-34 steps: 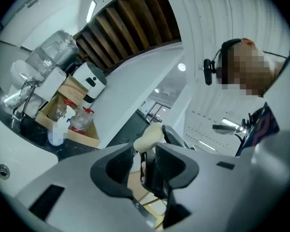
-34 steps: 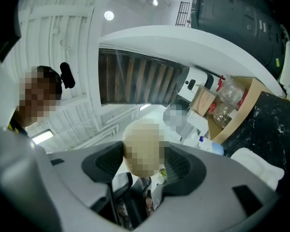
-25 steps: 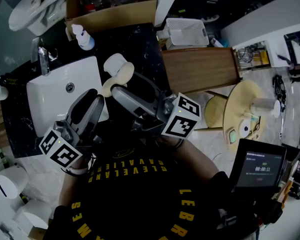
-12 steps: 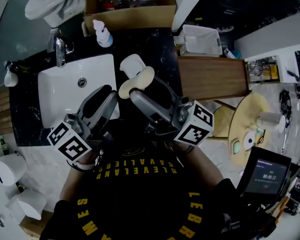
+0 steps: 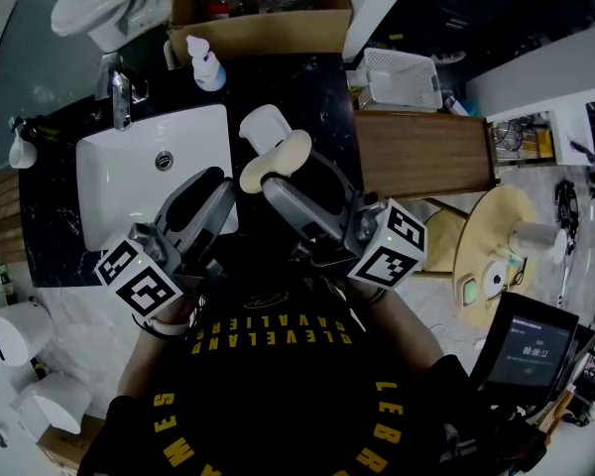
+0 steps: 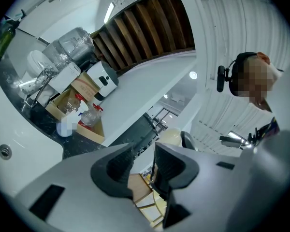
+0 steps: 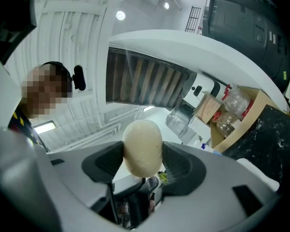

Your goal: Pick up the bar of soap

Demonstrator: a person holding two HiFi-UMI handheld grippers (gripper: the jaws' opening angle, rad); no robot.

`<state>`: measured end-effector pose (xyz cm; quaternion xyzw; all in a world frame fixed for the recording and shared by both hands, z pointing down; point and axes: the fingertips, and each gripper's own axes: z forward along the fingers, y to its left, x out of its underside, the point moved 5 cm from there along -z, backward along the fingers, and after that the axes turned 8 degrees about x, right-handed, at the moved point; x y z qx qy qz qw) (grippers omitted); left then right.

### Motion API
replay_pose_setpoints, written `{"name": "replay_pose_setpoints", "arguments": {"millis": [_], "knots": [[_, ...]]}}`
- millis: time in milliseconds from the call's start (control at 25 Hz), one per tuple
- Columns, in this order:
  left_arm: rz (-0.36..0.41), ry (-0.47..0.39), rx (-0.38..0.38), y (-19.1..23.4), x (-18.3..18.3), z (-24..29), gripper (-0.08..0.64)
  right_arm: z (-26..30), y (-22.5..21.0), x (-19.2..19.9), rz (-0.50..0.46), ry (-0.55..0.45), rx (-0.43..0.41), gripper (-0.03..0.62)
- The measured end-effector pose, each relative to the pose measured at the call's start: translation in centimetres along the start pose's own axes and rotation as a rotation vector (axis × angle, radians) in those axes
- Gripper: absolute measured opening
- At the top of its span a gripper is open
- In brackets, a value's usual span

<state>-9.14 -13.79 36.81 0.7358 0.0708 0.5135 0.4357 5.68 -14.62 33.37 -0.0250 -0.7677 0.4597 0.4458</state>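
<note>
The bar of soap is a cream oval, and my right gripper is shut on it just in front of a white soap dish on the black counter. In the right gripper view the soap stands on end between the two pads, raised into the air, with the right gripper closed against its sides. My left gripper hovers over the near right corner of the white sink. Its jaws stand a little apart with nothing between them.
A faucet stands behind the sink, and a spray bottle sits at the counter's back edge. Behind it is a cardboard box of bottles. A white basket and a wooden top lie to the right.
The head view has shifted, so the counter sits lower and further right in frame. The right gripper keeps its hold on the soap; both grippers stay roughly where they were.
</note>
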Motion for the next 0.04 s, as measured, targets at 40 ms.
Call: {"name": "replay_pose_setpoints", "arguments": {"millis": [40], "knots": [[-0.001,0.001,-0.001,0.01,0.04,0.0,0.15,-0.02,-0.04,0.01,0.0,0.0,0.001,0.267]]}}
